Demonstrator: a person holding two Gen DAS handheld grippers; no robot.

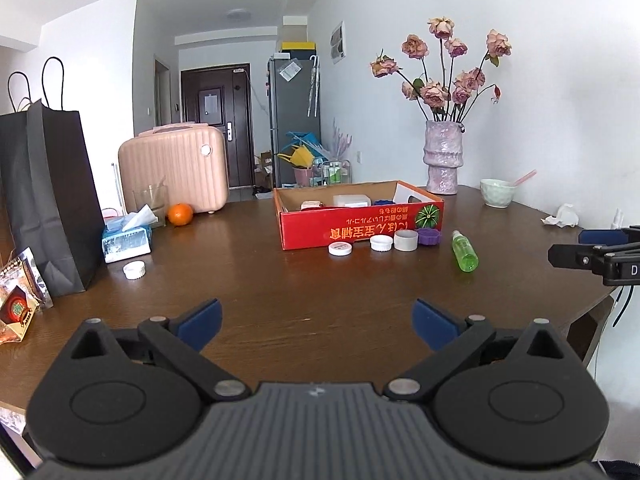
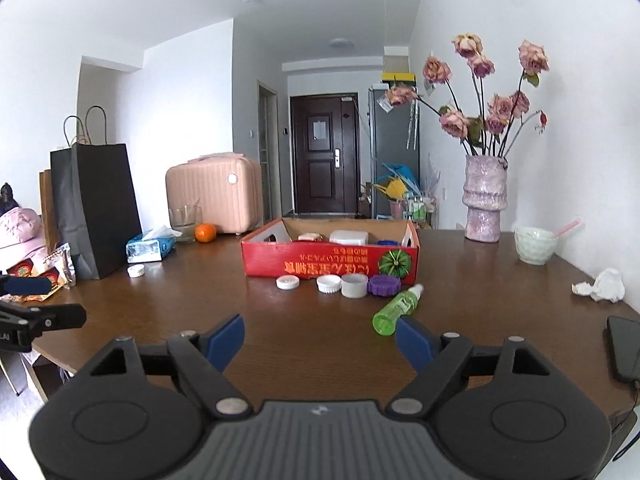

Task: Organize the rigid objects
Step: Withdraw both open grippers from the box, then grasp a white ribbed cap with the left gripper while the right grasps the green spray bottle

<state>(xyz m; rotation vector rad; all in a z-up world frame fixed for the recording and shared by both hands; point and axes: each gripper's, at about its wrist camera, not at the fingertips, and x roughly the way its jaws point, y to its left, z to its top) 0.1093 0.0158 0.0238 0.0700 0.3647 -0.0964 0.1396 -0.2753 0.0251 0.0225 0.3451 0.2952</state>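
We had two fisheye views, one from each wrist, both set low over the near edge of the brown table [image 1: 320,280] and facing far across it, tilted slightly down. Each showed its own gripper's blue-padded fingers at the bottom. The left wrist view sat further left: the red cardboard box [image 1: 360,220] lay a little right of centre, and the right gripper [image 1: 592,258] poked in at its right edge. The right wrist view sat further right, with the box [image 2: 328,260] near centre and the left gripper [image 2: 36,316] at its left edge. Both stood well back from the box and shared it, the vase [image 2: 484,200], the black bag [image 1: 48,200] and the far door [image 2: 324,156].
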